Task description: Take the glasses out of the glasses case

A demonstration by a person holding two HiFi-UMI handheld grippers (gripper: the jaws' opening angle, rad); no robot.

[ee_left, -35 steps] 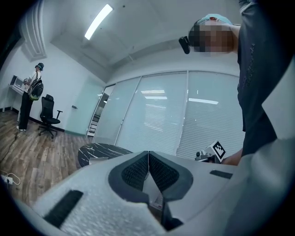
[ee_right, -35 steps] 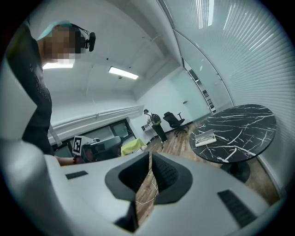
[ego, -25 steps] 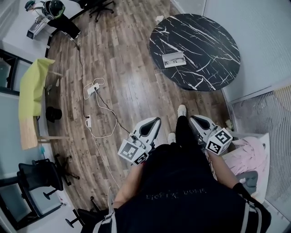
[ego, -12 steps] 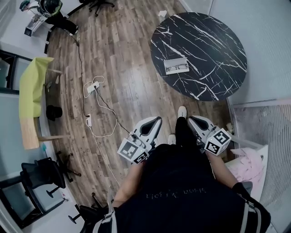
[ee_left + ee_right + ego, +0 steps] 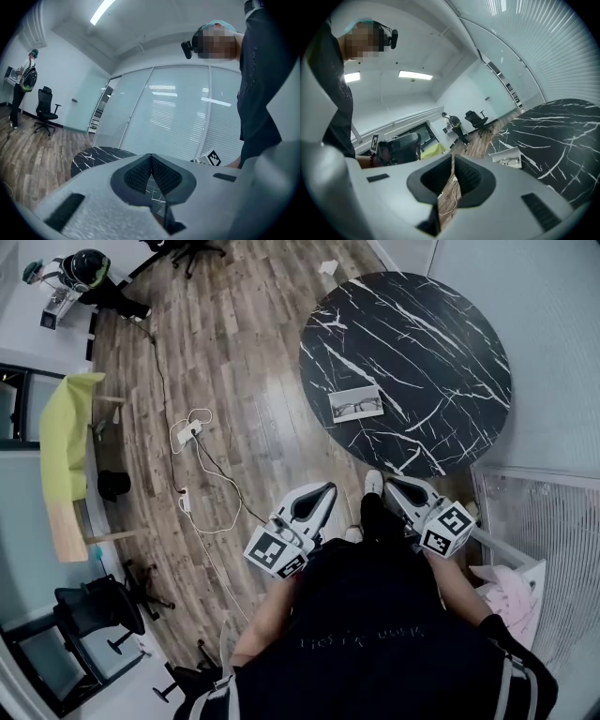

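Note:
An open white glasses case (image 5: 356, 404) lies on the round black marble table (image 5: 422, 324), with the glasses (image 5: 359, 407) inside it. The right gripper view shows the same case (image 5: 508, 158) ahead on the table (image 5: 553, 131). Both grippers are held close to my body, over the wooden floor and short of the table. My left gripper (image 5: 322, 489) is shut and holds nothing; its pads meet (image 5: 150, 157). My right gripper (image 5: 396, 484) is near the table's front edge, also shut and holding nothing (image 5: 453, 157).
White cables and a power strip (image 5: 192, 427) trail over the floor at left. A yellow-green covered bench (image 5: 66, 432) and black office chairs (image 5: 94, 606) stand along the left wall. A person (image 5: 89, 268) stands far off. Pink cloth (image 5: 506, 587) lies at right by the slatted glass wall.
The table and case have slid lower in the head view, nearer to me. Both grippers have kept their place by my body and stayed shut.

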